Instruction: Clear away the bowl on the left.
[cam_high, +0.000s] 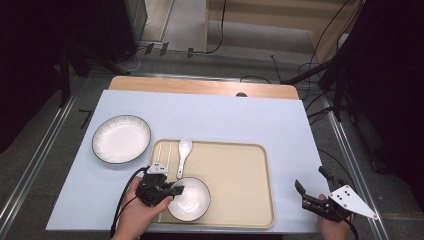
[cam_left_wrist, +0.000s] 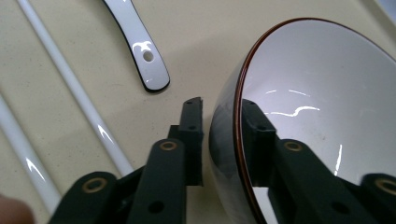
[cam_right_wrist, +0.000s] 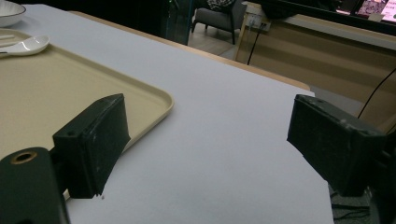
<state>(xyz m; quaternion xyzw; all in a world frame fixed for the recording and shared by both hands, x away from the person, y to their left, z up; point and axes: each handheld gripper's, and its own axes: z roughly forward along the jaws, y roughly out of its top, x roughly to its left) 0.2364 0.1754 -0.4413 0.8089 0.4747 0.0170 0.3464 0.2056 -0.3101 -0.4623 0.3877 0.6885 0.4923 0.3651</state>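
My left hand-held gripper (cam_left_wrist: 222, 140) straddles the bowl (cam_high: 189, 198) rim at the tray's (cam_high: 250, 185) near-left corner, jaws loosened, one inside, one outside. Glazed ceramic: stiff, slippery, chippable; I'd pinch the rim squarely. Right hand-held gripper (cam_right_wrist: 208, 149) gapes idle.

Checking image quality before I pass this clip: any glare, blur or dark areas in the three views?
High view: table evenly lit, surroundings very dark, slightly soft. Left gripper view: bright streaks of glare inside the bowl and on the spoon handle, and the left gripper jaws close to the lens look soft. Right gripper view: the near jaws of the right gripper are blurred, background dim.
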